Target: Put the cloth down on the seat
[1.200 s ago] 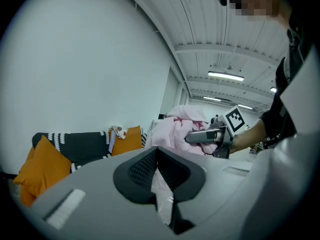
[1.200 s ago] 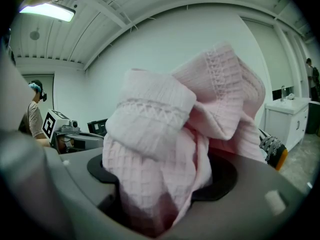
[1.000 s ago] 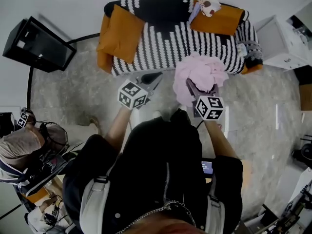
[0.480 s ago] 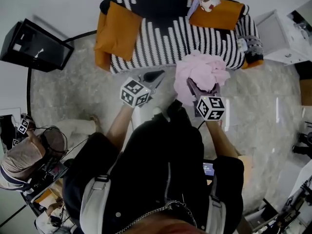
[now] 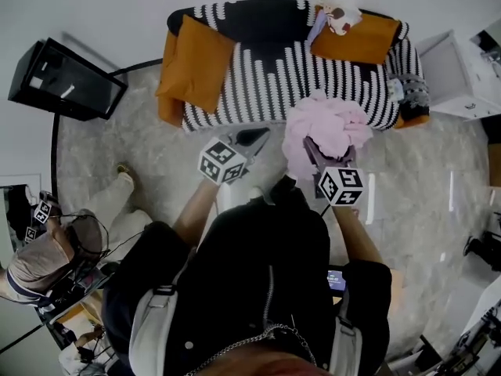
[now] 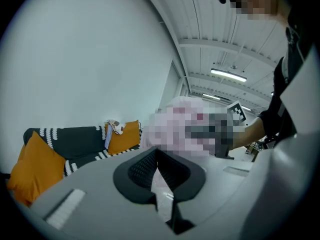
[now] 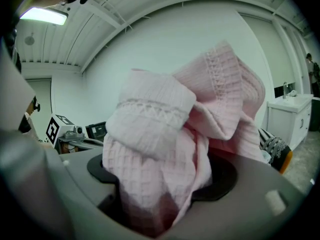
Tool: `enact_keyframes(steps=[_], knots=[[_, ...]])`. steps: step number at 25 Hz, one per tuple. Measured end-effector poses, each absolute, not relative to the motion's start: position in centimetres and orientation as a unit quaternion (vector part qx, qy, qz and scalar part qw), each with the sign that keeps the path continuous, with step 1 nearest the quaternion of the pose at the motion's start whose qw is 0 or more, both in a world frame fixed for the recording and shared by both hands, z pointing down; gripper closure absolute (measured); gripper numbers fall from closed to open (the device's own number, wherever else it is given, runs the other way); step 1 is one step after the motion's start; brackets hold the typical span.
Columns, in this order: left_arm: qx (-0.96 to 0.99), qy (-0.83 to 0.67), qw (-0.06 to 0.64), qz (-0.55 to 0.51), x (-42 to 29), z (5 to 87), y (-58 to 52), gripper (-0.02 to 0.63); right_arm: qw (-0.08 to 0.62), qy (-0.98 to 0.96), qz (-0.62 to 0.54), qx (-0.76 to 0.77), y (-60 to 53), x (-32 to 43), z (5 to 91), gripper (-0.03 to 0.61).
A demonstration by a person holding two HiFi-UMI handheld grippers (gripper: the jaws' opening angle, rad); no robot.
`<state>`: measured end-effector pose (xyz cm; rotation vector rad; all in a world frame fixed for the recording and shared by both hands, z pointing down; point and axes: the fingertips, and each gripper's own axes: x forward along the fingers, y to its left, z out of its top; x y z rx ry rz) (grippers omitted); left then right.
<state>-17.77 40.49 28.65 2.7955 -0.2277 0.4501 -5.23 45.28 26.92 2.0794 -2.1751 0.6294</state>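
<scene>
The cloth (image 5: 327,122) is held bunched in the right claw (image 5: 322,149), the sofa seat (image 5: 266,81) just ahead; it should be carried over, lowered, then released. The left claw (image 5: 249,139) is closed, empty.

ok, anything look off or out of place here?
Nothing spilled or damaged. Two small oddities: the left orange cushion sits askew at the end of the sofa, and what looks like a small soft toy is perched on the right cushion. The pink cloth is bunched in the right gripper, not yet on the seat.
</scene>
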Motion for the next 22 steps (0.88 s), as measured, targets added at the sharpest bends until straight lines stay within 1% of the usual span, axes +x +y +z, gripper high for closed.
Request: enact_keyframes(steps=[11,17,22], knots=[[0.977,-0.080,0.124,0.152,-12.9,26.6,38.0,0.604,0.023,-0.727,0.187,0.660,42.0,0.0,24.7,0.175],[0.979,-0.083,0.109,0.152,-10.6,24.9,35.2,0.604,0.042,-0.738,0.166,0.653,40.3,3.0,23.5,0.174],[0.979,-0.095,0.101,0.149,-8.5,23.1,32.9,0.604,0.042,-0.744,0.165,0.646,39.0,5.2,22.5,0.175]])
